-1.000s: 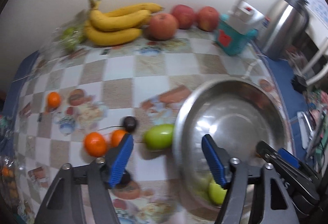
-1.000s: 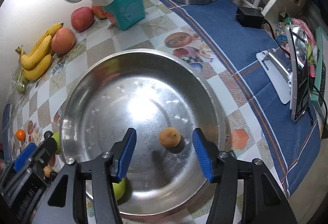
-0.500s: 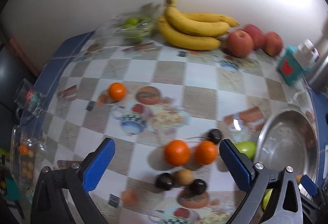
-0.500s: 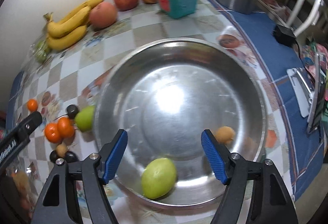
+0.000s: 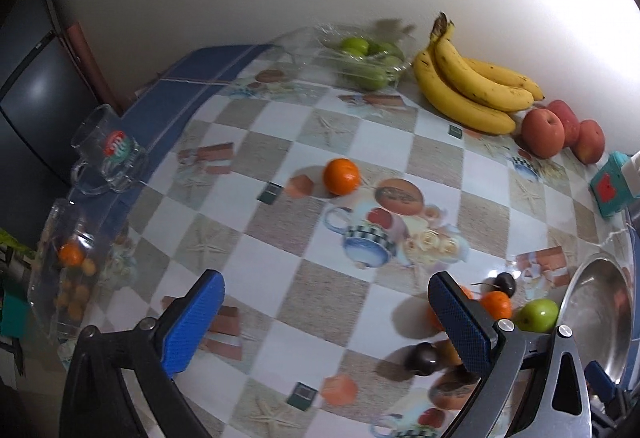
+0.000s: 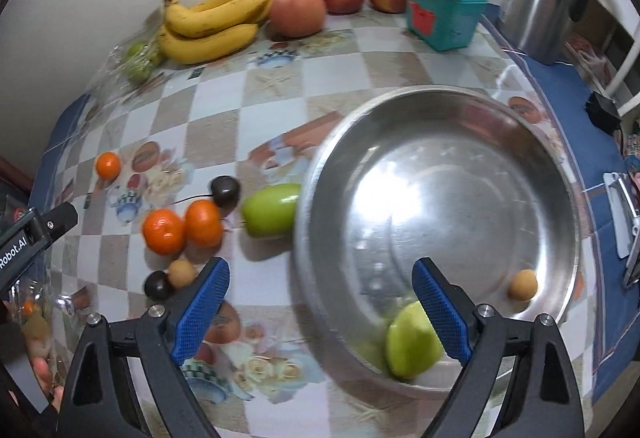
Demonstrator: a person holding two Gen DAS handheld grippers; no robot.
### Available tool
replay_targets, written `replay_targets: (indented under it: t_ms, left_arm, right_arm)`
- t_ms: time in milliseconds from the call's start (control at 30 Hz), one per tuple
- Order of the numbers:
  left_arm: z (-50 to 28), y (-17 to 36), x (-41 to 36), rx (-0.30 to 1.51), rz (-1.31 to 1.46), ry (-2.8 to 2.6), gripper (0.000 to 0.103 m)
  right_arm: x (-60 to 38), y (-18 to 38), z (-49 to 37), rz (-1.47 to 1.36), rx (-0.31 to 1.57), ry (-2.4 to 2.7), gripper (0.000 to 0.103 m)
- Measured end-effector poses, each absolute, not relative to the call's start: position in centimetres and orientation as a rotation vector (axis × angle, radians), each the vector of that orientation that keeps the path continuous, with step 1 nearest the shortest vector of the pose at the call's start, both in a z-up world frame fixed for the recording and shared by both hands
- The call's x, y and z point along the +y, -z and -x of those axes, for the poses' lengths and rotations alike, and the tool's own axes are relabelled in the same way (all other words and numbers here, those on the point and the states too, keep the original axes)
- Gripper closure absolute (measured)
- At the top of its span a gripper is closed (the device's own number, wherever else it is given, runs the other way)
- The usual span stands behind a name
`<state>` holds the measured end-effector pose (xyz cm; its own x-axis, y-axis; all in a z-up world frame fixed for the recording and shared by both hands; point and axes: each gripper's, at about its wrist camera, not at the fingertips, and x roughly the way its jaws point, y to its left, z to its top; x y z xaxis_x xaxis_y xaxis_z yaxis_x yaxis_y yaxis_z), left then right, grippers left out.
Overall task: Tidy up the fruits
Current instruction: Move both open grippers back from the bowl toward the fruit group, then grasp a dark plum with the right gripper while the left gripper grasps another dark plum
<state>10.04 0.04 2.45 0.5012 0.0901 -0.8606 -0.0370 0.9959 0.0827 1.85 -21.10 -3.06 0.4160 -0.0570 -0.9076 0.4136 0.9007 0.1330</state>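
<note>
While the right gripper (image 6: 320, 312) hangs over the steel bowl (image 6: 560, 173) rim with its empty jaws opening, the loose tangerines (image 5: 495, 305) lie on the bench just beside the spread, empty left gripper (image 5: 326, 322), the nearer one.

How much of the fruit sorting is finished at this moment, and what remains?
Early stage. Done: the steel bowl holds a green fruit and a small brown fruit. In hand: nothing; the left gripper is open, the right gripper is opening, empty. Left: two oranges, another green fruit, dark and brown small fruits.
</note>
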Motion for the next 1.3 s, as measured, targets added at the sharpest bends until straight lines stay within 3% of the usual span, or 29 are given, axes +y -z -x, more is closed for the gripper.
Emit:
replay_targets:
  t_ms: [600,900,967,1033,1167,1300]
  left_arm:
    - [-10.3,-2.6,2.0,1.074,0.013,-0.004,0.000]
    - [-10.8,-0.9,1.7,1.163,0.075,0.040,0.000]
    - [-10.9,-0.4,1.5,1.178,0.077,0.045,0.000]
    - [-11.1,0.5,1.4,1.217,0.102,0.060,0.000]
    - [-11.4,2.2,1.1,1.276,0.123,0.070,0.001]
    - [-11.4,3.4,0.8,1.322,0.152,0.086,0.007]
  right_arm:
    - [-18.5,1.8,-3.1,-0.411,1.010,0.256,0.010]
    - [-17.5,2.6,-3.9,-0.404,1.056,0.203,0.011]
    - [-17.1,2.9,-3.9,-0.401,1.063,0.184,0.015]
    - [-16.8,3.3,-4.1,-0.405,1.080,0.157,0.032]
    - [-16.4,4.5,-4.4,-0.400,1.120,0.135,0.039]
    - [-16.1,5.8,-4.5,-0.424,1.163,0.100,0.052]
